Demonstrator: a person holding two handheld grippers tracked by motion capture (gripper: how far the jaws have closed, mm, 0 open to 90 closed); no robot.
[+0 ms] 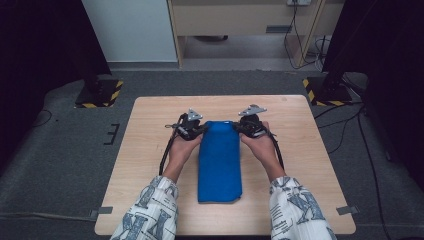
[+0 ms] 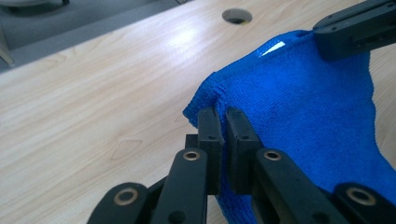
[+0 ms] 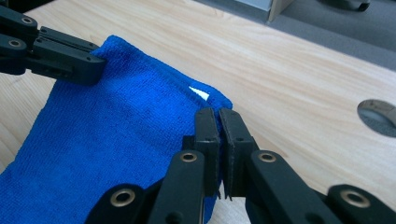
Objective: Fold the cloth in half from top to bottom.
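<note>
Surface: pale wooden table [image 1: 150,150] with light grain, standing on grey carpet; a round hole [image 2: 236,15] is cut through the top near its far edge.
Cloth: folded blue terry towel [image 1: 219,162], a long narrow strip running from the near part of the table away from the person, roughly at the middle of the top.
Cloth position: its near end lies flat on the wood; its far end is raised between the two grippers, and from the high view it is hard to tell how far off the table it hangs.
Label: small white tag [image 3: 199,93] peeks out of the far hem, close to the right-hand corner.
Left gripper: black two-jaw left gripper [image 1: 202,129] is clamped on the far left corner of the towel; in the left gripper view the pads are pressed together with the blue hem caught between them.
Right gripper: black two-jaw right gripper [image 1: 237,127] is pinched onto the far right corner just beside the tag, jaws closed tight on the fabric.
Hands: both come from sleeves in a white, blue-patterned print [image 1: 150,212], one on each side of the towel.
</note>
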